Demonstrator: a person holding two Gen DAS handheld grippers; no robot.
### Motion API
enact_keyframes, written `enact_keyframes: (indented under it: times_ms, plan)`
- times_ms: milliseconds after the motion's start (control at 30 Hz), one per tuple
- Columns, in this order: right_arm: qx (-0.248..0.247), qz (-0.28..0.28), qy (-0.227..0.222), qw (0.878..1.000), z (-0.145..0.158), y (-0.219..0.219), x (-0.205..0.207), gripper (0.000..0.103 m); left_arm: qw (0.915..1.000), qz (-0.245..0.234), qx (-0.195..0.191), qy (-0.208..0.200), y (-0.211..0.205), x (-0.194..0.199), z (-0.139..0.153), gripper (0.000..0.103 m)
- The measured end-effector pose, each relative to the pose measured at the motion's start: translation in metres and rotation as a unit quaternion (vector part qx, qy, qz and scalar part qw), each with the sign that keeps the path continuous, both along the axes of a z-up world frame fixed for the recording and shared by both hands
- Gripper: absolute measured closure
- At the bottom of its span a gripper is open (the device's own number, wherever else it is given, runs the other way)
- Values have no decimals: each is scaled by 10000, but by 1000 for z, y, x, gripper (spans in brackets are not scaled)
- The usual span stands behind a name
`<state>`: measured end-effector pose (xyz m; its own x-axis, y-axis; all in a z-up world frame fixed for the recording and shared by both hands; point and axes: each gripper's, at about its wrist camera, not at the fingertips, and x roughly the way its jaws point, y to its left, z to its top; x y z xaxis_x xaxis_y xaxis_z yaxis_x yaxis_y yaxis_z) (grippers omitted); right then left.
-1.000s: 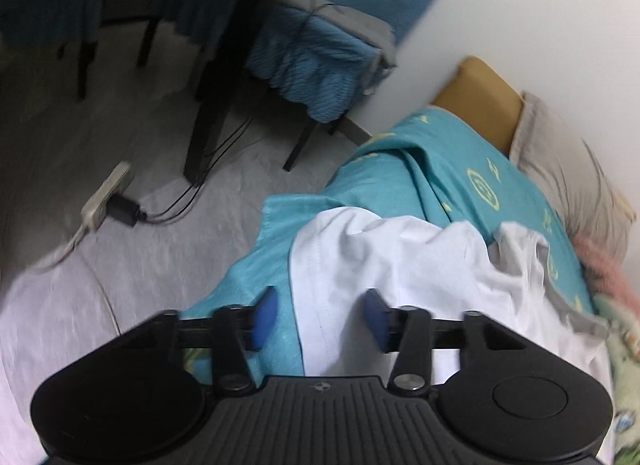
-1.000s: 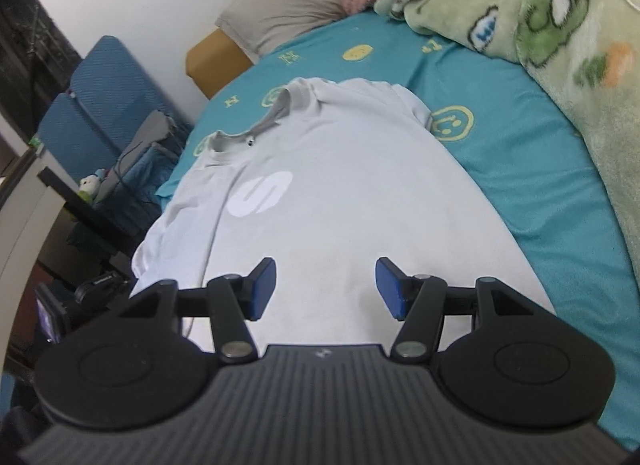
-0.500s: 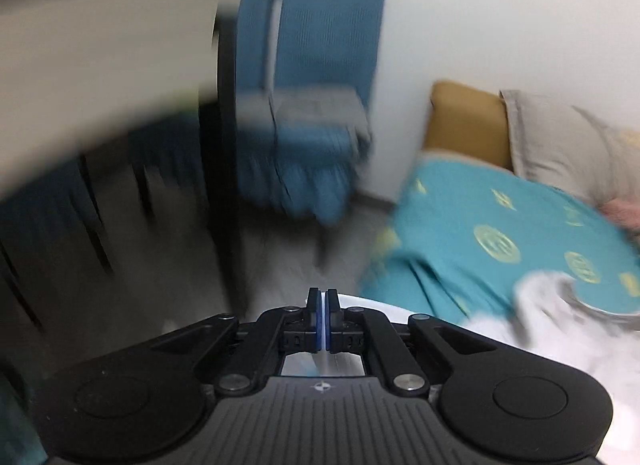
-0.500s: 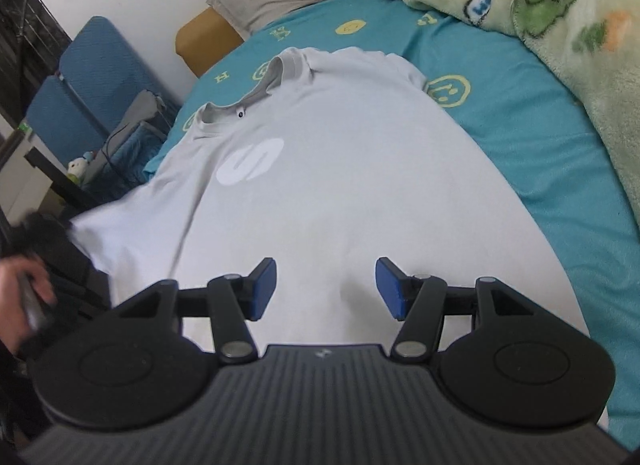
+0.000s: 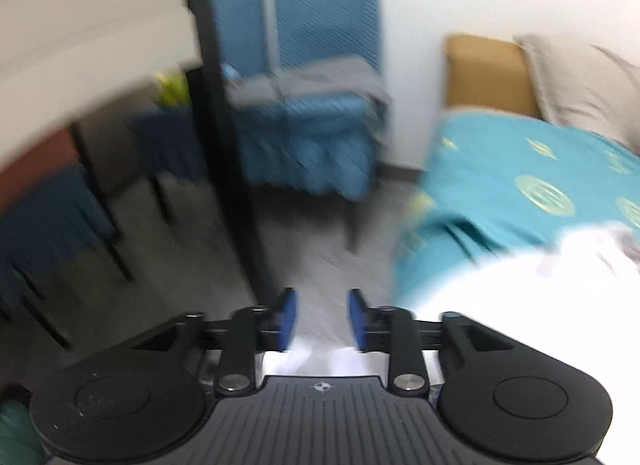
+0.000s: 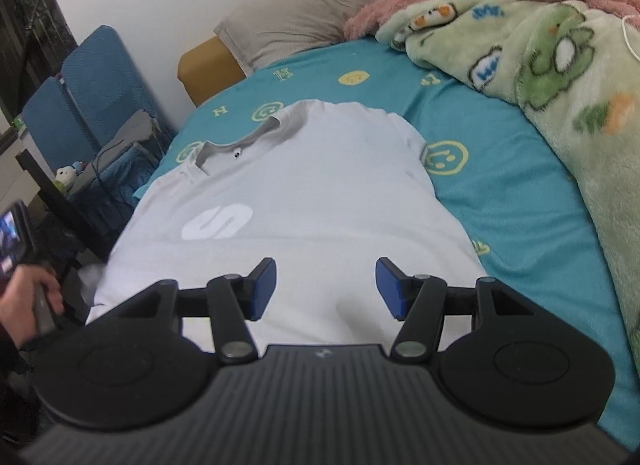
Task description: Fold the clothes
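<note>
- White T-shirt: spread flat, face up on the teal bed sheet, collar at far end; laid out ready for folding.
- Left tool: jaws opening, nothing between pads; white cloth just below, apparently let go at the bed's left edge.
- Right tool: wide open, empty, poised over the near hem, presumably awaiting a grasp.
- Green blanket: bunched far right, clear of the shirt.

White T-shirt spread flat on teal bed sheet, collar toward pillow. Right gripper above hem, jaws apart, nothing between.
</note>
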<state>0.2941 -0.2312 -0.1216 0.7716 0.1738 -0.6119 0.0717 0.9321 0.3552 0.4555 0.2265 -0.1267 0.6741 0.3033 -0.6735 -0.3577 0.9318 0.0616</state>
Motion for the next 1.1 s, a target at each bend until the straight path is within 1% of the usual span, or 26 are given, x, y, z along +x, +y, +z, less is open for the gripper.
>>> enact_keyframes:
  times_ms: [67, 133, 167, 200, 300, 400, 433, 500, 567, 600, 700, 733, 767, 800, 833, 867, 900, 967, 1067, 1100]
  plan:
    - [-16, 23, -57, 10000, 2, 1, -2, 44, 9991, -249, -307, 129, -18, -27, 0, 60]
    - [-11, 41, -116, 9999, 4, 1, -3, 44, 9967, -475, -621, 232, -33, -66, 5, 55]
    - [-19, 43, -136, 9999, 5, 1, -5, 44, 9948, -587, -778, 283, -39, -86, 8, 48]
    - [-35, 37, -145, 9999, 6, 1, -7, 44, 9928, -657, -935, 364, -45, -106, 10, 45]
    - [36, -30, -125, 9999, 9, -4, -17, 45, 9860, -700, -1327, 730, -56, -166, 18, 43]
    - [285, -122, -70, 9995, 12, -14, -28, 44, 9781, -654, -1619, 1137, -61, -219, 21, 42]
    - [305, -161, -69, 9994, 14, -16, -33, 44, 9749, -625, -1719, 1265, -61, -234, 19, 42]
    - [344, -200, -66, 9992, 18, -21, -44, 44, 9656, -665, -1946, 1593, -51, -254, 12, 42]
    - [445, -195, -61, 9988, 21, -27, -57, 44, 9637, -491, -1854, 1859, -46, -270, 10, 42]
    - [492, -192, -61, 9986, 22, -30, -63, 44, 9630, -402, -1840, 1927, -42, -277, 11, 41]
    - [455, -175, -88, 9988, 28, -33, -80, 44, 9563, -456, -2017, 2069, -38, -288, 13, 41]
    - [437, -161, -117, 9988, 31, -34, -84, 44, 9579, -443, -1912, 2096, -40, -293, 14, 41]
    - [418, -149, -152, 9989, 34, -33, -86, 44, 9609, -432, -1739, 2110, -44, -297, 16, 43]
    - [389, -139, -177, 9990, 36, -32, -87, 44, 9623, -478, -1621, 2129, -49, -299, 17, 57]
    - [349, -129, -187, 9991, 36, -31, -87, 44, 9627, -541, -1551, 2148, -53, -300, 17, 66]
    - [309, -120, -197, 9993, 37, -30, -87, 44, 9643, -553, -1482, 2122, -57, -303, 19, 78]
    - [269, -107, -199, 9994, 37, -28, -87, 44, 9647, -511, -1471, 2123, -59, -305, 22, 96]
    - [189, -84, -161, 9997, 35, -28, -86, 44, 9638, -398, -1506, 2164, -59, -311, 28, 101]
    - [124, -95, -119, 9998, 33, -27, -84, 44, 9626, 20, -1227, 2418, -52, -310, 28, 101]
    - [117, -93, -116, 9998, 33, -27, -84, 44, 9626, 76, -1097, 2475, -56, -308, 28, 102]
